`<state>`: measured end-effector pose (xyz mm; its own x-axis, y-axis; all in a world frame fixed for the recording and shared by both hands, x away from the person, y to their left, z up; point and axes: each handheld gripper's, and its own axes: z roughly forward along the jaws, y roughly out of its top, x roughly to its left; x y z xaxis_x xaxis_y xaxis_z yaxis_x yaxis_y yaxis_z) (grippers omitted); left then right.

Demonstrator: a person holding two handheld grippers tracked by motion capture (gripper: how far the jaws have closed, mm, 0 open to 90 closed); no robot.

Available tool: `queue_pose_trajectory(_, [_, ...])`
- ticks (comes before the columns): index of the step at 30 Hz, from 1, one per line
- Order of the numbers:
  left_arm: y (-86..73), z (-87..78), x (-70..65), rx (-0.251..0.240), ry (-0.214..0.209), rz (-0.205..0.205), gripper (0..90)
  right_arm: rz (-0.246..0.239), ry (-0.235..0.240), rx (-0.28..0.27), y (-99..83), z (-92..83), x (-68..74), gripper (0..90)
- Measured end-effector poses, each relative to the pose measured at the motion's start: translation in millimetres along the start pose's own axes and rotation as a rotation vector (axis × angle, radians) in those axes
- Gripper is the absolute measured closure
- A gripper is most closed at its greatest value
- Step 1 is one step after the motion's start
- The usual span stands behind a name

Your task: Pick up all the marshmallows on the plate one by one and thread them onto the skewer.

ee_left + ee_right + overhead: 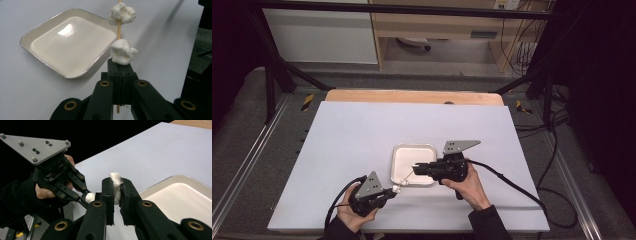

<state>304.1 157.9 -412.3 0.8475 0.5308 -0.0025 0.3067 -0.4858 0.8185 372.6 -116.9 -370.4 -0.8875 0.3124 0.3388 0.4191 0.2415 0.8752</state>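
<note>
L claw [119,72]: jaws clenched tight on a thin wooden skewer [119,26]; the stick runs between the pads, short end poking out behind them, long end going fwd away from the claw. Two white marshmallow pieces on the stick: near marshmallow [122,52] sits right at the L claw tips, touching them; far marshmallow [122,13] is further up the stick, small bare gap of wood between the two.

R claw [116,191]: jaws squeezed on that far marshmallow [115,185], which is flattened between the pads w/ a white edge showing above the tips. In the right gripper view the L claw [86,199] is just beyond and left of the R tips, near marshmallow [90,197] at its nose.

High view: L claw [393,192] and R claw [416,167] point at each other, tips near but apart, skewer bridging them.

Tray [398,152]: white, square, rounded corners, metal rim, on the white worktop [362,135]. It lies directly under the R claw tips, and fwd-left of the L claw in the left gripper view, tray [37,32]; skewer crosses above its corner. Cannot tell if the stick touches the rim.
</note>
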Motion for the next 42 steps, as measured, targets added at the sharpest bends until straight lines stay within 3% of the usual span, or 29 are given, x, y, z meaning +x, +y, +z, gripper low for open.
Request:
queue_pose_trajectory(18, [0.9, -0.3, -1.1, -0.014, -0.003, 0.006, 89.1, 0.007, 0.024, -0.001, -2.2, 2.3, 0.7, 83.2])
queue_pose_trajectory(19, [1.0, -0.6, -1.1, -0.019, -0.002, 0.007, 89.1, 0.006, 0.027, 0.0, -2.5, 2.6, 0.7, 83.3])
queue_pose_trajectory(20, [2.6, -2.3, -0.6, -0.062, -0.034, -0.008, 89.1, 0.007, 0.031, 0.004, -2.9, 3.3, 0.8, 83.2])
queue_pose_trajectory(21, [8.0, -3.6, -2.6, -0.066, -0.028, 0.0, 89.1, 0.003, 0.056, 0.051, -5.1, 8.0, 1.1, 83.1])
queue_pose_trajectory(22, [12.4, -2.9, -7.9, -0.035, 0.037, 0.056, 89.1, -0.001, 0.074, 0.078, -10.2, 17.1, 3.4, 83.0])
queue_pose_trajectory(23, [11.4, -1.8, -9.6, -0.03, 0.055, 0.053, 89.1, -0.019, 0.066, 0.085, -13.1, 23.9, 6.4, 82.9])
queue_pose_trajectory(25, [5.1, -2.6, -4.5, -0.043, 0.019, 0.007, 89.1, -0.036, 0.069, 0.07, -12.2, 27.0, 7.4, 82.6])
queue_pose_trajectory(33, [4.2, -5.6, -0.5, -0.069, 0.003, -0.011, 89.0, -0.026, 0.03, 0.032, -7.9, 20.5, 7.7, 78.7])
queue_pose_trajectory(38, [2.3, -5.3, 4.9, -0.066, 0.008, -0.053, 88.9, -0.034, -0.011, 0.02, -7.7, 16.5, 7.5, 63.2])
queue_pose_trajectory(42, [-0.2, -5.7, 10.7, -0.064, 0.018, -0.093, 88.9, -0.045, -0.124, -0.007, -9.6, 6.3, 0.7, 48.7])
